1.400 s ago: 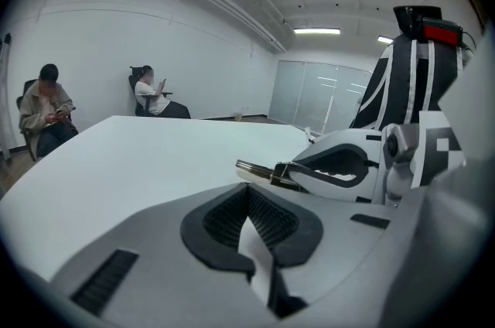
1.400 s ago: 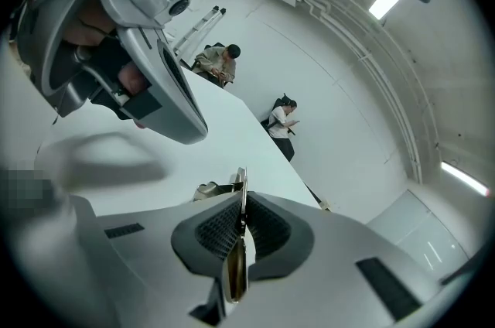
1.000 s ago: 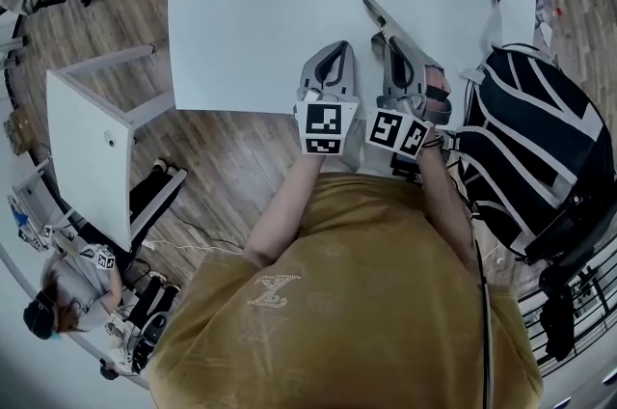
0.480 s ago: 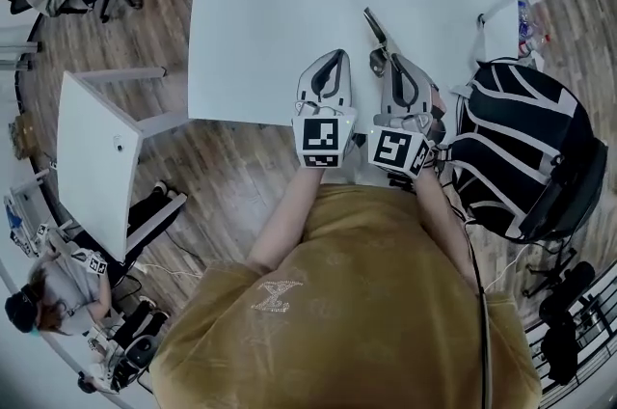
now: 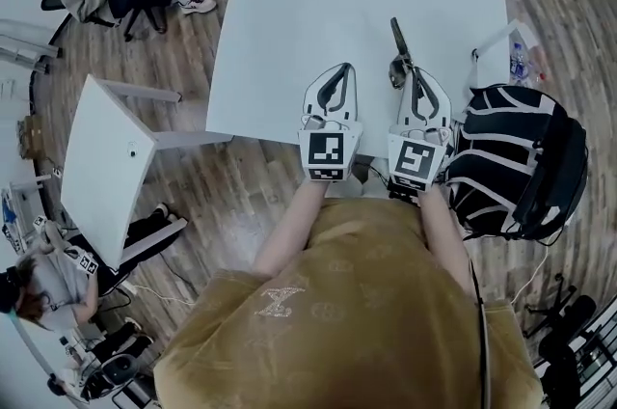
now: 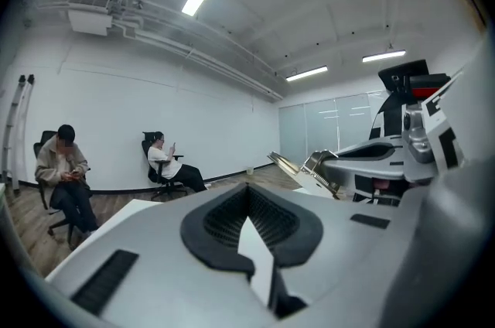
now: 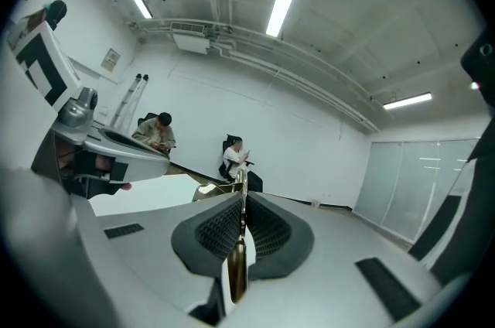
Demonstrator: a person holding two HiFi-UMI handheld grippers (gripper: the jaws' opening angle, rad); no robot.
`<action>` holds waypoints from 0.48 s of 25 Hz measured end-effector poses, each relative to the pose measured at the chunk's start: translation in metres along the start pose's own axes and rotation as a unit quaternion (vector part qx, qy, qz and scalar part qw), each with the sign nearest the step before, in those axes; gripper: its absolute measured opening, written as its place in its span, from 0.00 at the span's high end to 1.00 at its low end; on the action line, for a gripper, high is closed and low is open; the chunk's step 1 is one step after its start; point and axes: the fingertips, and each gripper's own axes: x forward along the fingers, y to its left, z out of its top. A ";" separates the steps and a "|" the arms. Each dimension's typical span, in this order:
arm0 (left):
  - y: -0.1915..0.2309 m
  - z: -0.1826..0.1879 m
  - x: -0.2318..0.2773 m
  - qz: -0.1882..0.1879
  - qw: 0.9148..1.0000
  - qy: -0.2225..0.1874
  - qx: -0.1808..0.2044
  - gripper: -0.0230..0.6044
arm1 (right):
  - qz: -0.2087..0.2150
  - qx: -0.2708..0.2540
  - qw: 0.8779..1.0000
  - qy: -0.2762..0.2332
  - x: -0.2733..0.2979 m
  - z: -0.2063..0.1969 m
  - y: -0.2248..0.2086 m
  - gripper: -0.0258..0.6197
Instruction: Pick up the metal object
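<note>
We see the right hand-held gripper (image 5: 416,81) clamped on the metal object (image 5: 398,42), which juts forward from its tips over the counter (image 5: 289,21), while the left hand-held gripper (image 5: 336,75) beside it is closed and empty.

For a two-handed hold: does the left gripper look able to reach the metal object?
Probably yes: the metal object juts from the right gripper alongside, nothing between; the shut left gripper must open first.

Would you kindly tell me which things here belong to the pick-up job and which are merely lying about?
Job: metal object, clamped in the shut right claw; white table.
Lying about: black striped backpack, second white table, empty left claw.
</note>
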 end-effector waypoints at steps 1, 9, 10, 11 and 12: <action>0.000 0.005 -0.001 0.001 1.000 -0.005 0.005 0.95 | -0.004 0.004 1.000 -0.005 -0.001 0.005 -0.003 0.94; -0.002 0.037 -0.010 0.003 0.999 -0.040 0.016 0.95 | -0.019 0.039 0.999 -0.031 -0.014 0.027 -0.015 0.94; -0.003 0.041 -0.010 0.002 0.999 -0.044 0.017 0.95 | -0.021 0.044 0.998 -0.033 -0.015 0.029 -0.018 0.94; -0.004 0.045 -0.011 0.002 0.999 -0.048 0.017 0.95 | -0.022 0.048 0.998 -0.035 -0.017 0.031 -0.020 0.94; -0.006 0.049 -0.012 0.001 0.998 -0.052 0.018 0.95 | -0.024 0.053 0.998 -0.039 -0.019 0.033 -0.022 0.94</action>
